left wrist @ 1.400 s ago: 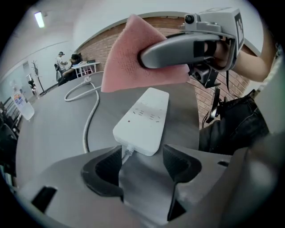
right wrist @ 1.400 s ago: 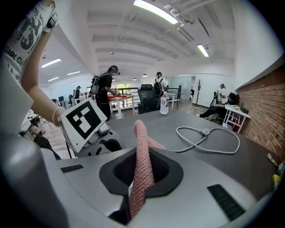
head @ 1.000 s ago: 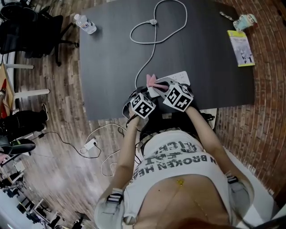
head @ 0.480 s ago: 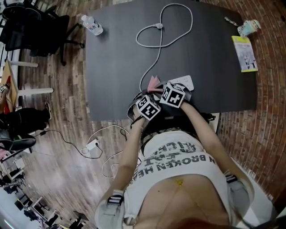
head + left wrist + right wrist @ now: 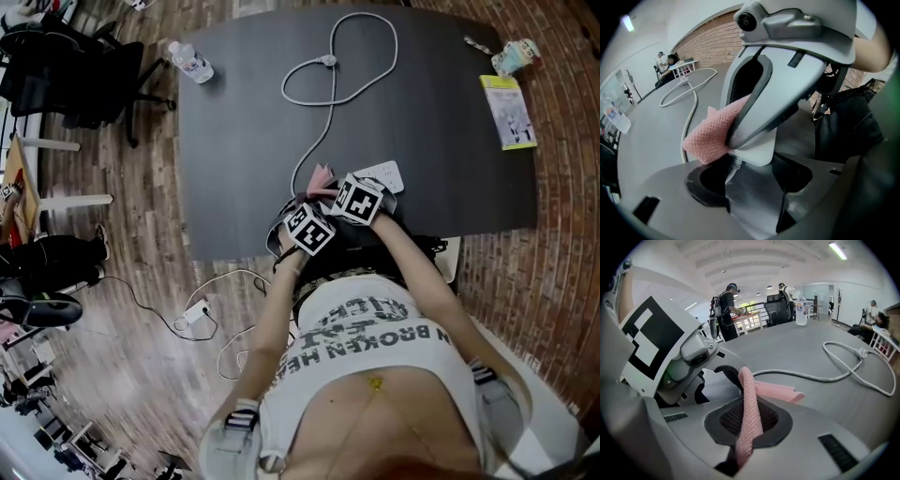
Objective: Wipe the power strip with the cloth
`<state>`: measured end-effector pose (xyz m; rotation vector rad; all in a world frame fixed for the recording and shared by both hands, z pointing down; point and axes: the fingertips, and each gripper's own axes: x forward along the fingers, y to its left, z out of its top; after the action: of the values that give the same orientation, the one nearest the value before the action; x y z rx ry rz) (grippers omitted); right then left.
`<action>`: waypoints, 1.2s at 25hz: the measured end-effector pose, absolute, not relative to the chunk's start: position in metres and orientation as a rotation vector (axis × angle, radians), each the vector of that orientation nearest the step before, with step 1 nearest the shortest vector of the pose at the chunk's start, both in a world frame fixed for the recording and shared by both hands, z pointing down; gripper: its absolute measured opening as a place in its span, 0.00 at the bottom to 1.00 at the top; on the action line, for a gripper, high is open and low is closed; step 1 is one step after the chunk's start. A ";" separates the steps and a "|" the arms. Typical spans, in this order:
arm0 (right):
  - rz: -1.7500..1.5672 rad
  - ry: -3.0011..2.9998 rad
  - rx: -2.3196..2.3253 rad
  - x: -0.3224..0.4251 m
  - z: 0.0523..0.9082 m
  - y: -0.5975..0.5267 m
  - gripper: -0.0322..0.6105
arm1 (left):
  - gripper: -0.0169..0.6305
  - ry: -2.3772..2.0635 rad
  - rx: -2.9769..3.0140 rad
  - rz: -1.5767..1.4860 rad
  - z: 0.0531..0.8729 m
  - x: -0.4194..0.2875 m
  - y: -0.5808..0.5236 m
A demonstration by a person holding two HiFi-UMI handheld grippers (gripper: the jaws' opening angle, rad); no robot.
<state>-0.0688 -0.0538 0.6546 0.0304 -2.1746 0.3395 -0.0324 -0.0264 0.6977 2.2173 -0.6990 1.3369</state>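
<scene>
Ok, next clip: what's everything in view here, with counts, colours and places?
Table: one, dark grey, centre.
Power strip: one, white, near table edge.
Cable: one, white, looping from the strip across the table.
Cloth: one, pink, against the strip.
Water bottle: one, clear, table's far left corner.
Booklet: one, yellow-green, table's right edge.
Small object: one, teal-white, far right corner, kind unclear.
Office chair: one, black, floor, far left.
Left gripper: one, grey, gripping the strip's cable end.
Right gripper: one, grey, clamped on the cloth.
</scene>
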 end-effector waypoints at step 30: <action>0.270 -2.189 0.110 -0.043 0.654 -0.065 0.08 | 0.45 -0.674 2.211 1.334 0.696 -0.028 -0.025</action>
<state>-0.0430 -0.0652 0.6545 0.1102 -2.1895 0.2701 -0.0279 -0.0250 0.6960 2.2109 -0.6742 1.3343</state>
